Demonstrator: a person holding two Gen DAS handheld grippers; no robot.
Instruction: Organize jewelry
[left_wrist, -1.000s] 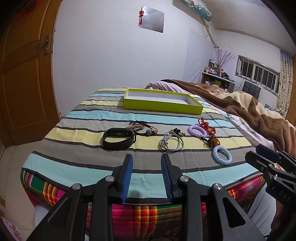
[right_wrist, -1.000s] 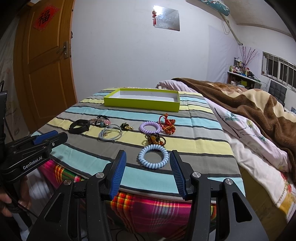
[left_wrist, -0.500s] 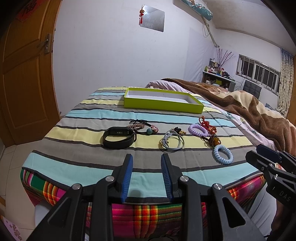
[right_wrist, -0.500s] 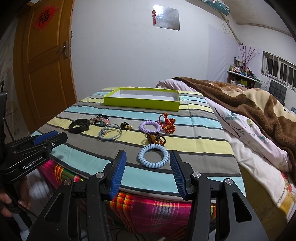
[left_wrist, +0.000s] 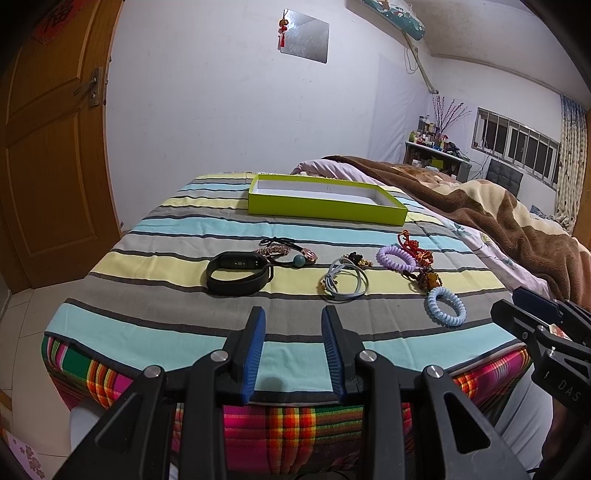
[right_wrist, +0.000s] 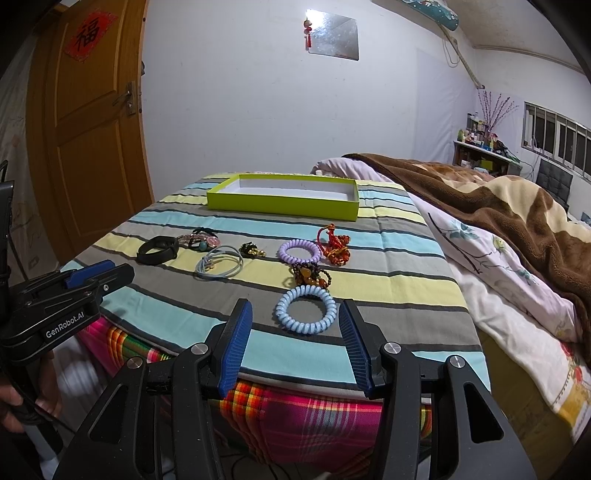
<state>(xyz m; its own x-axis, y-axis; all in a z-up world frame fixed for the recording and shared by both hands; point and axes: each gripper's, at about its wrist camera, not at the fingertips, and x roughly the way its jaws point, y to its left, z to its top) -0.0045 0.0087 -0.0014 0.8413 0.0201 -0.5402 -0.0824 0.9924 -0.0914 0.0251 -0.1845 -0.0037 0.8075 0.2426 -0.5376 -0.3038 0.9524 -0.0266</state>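
A lime-green tray (left_wrist: 325, 212) (right_wrist: 280, 206) sits at the far side of the striped cloth. In a row nearer me lie a black band (left_wrist: 238, 272) (right_wrist: 157, 251), a beaded bracelet (left_wrist: 275, 250), a grey cord loop (left_wrist: 345, 283) (right_wrist: 219, 263), a purple coil tie (left_wrist: 396, 254) (right_wrist: 299, 251), a red knot charm (right_wrist: 334, 245) and a light-blue coil tie (left_wrist: 446, 307) (right_wrist: 306, 309). My left gripper (left_wrist: 293, 325) is open and empty at the near edge. My right gripper (right_wrist: 295, 319) is open and empty, just short of the light-blue tie.
A brown blanket (right_wrist: 509, 206) and floral sheet (right_wrist: 491, 258) lie to the right. A wooden door (left_wrist: 48, 158) stands at the left. The cloth's near edge (left_wrist: 295, 373) drops over a plaid layer.
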